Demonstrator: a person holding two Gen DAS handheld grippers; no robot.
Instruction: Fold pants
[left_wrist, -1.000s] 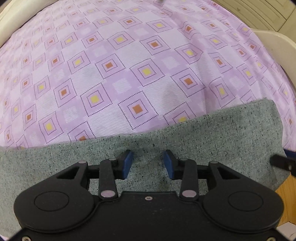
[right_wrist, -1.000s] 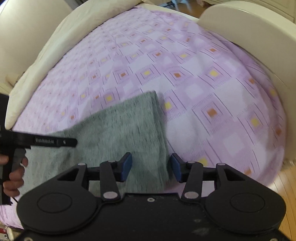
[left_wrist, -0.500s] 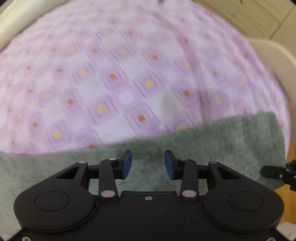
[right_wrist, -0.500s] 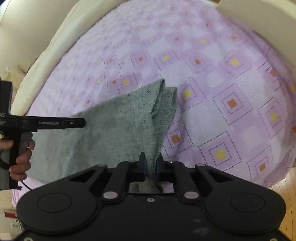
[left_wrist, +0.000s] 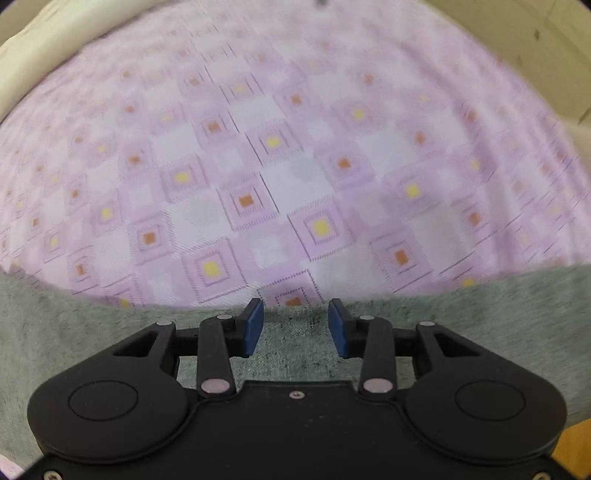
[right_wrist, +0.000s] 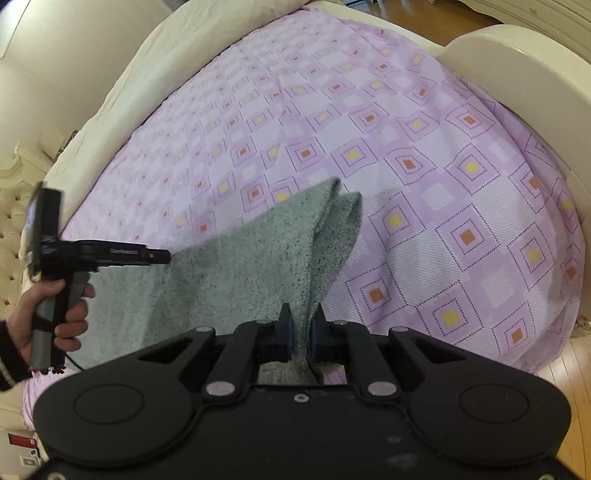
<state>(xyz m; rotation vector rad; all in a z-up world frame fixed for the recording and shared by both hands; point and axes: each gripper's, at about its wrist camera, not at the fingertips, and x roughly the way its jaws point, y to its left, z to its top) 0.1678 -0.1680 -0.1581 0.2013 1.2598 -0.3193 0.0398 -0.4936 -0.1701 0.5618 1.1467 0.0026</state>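
The grey pants lie on the purple patterned bedspread, one end pinched up — a fold looks to be starting. The right gripper is clamped narrow on the raised edge, which tents off the bed. The left gripper stands wide above the pants, gripping nothing. Next it probably needs to close on its own edge so both ends carry over together. Only the right view shows the lifted cloth and the person's left hand — the left view shows flat fabric.

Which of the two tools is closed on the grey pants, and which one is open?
The right tool is closed on a raised fold of the grey pants. The left tool is open, its blue pads apart above the flat cloth.
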